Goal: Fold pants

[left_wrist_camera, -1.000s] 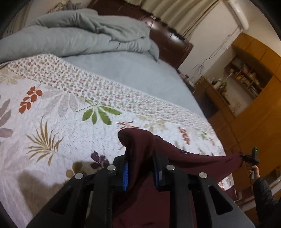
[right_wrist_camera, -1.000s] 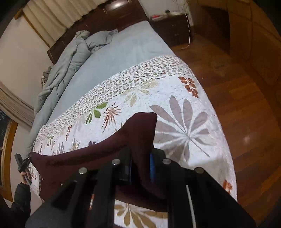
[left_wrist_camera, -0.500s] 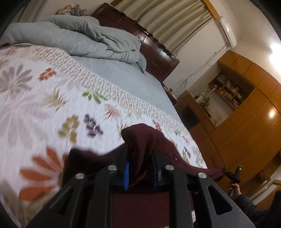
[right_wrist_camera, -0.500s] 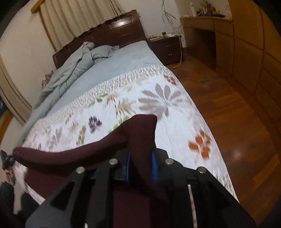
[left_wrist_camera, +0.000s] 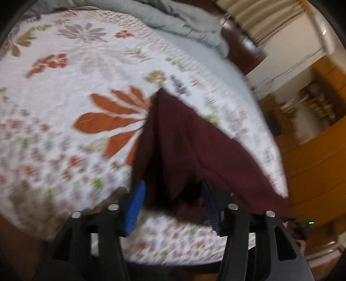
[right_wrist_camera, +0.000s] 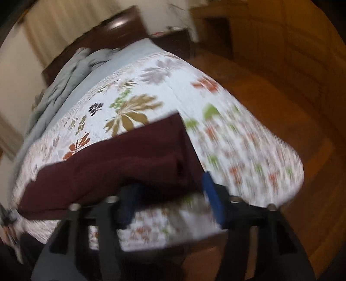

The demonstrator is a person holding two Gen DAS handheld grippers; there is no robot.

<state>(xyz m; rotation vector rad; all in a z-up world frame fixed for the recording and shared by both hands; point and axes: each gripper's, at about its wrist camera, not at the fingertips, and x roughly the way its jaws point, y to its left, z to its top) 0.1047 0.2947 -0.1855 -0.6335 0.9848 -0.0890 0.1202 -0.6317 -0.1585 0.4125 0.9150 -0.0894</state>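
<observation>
The dark maroon pants [left_wrist_camera: 183,147] lie in a folded band on the flowered quilt [left_wrist_camera: 64,90], near the bed's foot edge. My left gripper [left_wrist_camera: 173,186] has its jaws opening. One end of the pants sits loose between the blue pads [left_wrist_camera: 135,207], which do not press on it. In the right wrist view the pants [right_wrist_camera: 119,164] stretch away to the left. My right gripper [right_wrist_camera: 168,183] has its jaws opening too, and the other end of the cloth lies slack between its fingers. Both views are blurred by motion.
A grey duvet [left_wrist_camera: 183,19] is bunched at the head of the bed against a dark wooden headboard [right_wrist_camera: 112,32]. Wooden cabinets [left_wrist_camera: 313,162] stand along the wall. The quilt's edge drops to a wooden floor [right_wrist_camera: 292,103] on the right.
Both grippers swung with the pants towards the foot of the bed and sank to the quilt. Their jaws were shut on the cloth; now they stand apart and the cloth rests on the quilt.
</observation>
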